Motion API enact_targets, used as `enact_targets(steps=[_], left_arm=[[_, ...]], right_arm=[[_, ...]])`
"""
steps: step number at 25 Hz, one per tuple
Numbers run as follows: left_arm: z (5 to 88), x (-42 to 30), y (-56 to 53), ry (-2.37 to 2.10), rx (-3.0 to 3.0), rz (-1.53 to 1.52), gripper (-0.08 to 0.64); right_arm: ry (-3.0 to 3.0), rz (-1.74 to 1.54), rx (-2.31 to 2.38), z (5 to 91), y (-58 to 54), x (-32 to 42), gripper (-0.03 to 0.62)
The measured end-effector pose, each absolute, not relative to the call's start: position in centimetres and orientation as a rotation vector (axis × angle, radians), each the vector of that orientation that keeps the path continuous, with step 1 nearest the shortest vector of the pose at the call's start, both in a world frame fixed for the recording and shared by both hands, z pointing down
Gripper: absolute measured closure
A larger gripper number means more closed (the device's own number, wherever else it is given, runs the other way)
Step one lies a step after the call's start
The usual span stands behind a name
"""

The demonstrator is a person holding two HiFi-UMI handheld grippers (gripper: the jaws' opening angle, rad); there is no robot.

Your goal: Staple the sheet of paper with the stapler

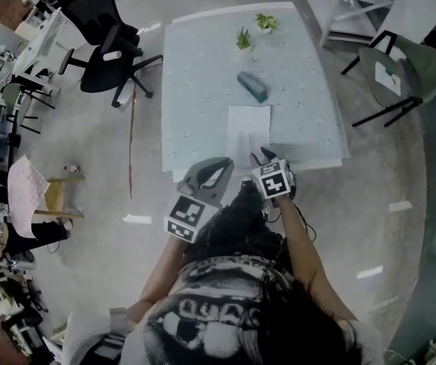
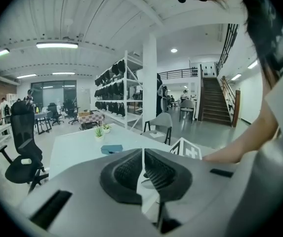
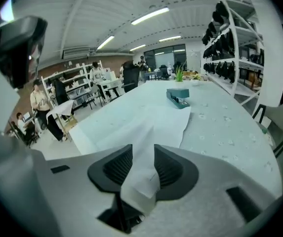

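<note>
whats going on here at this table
A person at the table holds a gripper in each hand. The right gripper has the near edge of the sheet of paper between its open jaws. The left gripper is shut and empty. The stapler lies untouched beyond the sheet.

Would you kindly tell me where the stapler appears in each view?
Head view: stapler upper centre, beyond the sheet.
Left gripper view: stapler left of centre, above the fingers.
Right gripper view: stapler right of centre, beyond the sheet.
Shared landmark: potted plants behind it.
</note>
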State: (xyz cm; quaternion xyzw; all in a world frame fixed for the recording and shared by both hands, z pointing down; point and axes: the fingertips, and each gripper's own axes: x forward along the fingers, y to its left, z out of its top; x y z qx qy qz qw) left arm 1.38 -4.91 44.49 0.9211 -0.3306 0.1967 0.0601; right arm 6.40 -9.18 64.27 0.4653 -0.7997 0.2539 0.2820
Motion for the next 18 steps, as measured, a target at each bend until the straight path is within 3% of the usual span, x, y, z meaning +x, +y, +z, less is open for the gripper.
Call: enact_targets(steps=[6, 10, 18], left_arm=[[44.3, 1.7, -8.9, -1.017, 2.773, 0.559, 0.551], [45.0, 0.3, -12.0, -1.062, 2.735, 0.547, 0.551], [45.7, 0.5, -17.3, -1.074, 2.71, 0.497, 0.55]], right_arm=[[-2.101, 0.565, 1.089, 66.0, -11.1, 6.3, 0.454], [-2.111, 0.531, 0.974, 66.0, -11.5, 6.7, 0.502], [-2.101, 0.483, 0.702, 66.5, -13.0, 8.8, 0.499]])
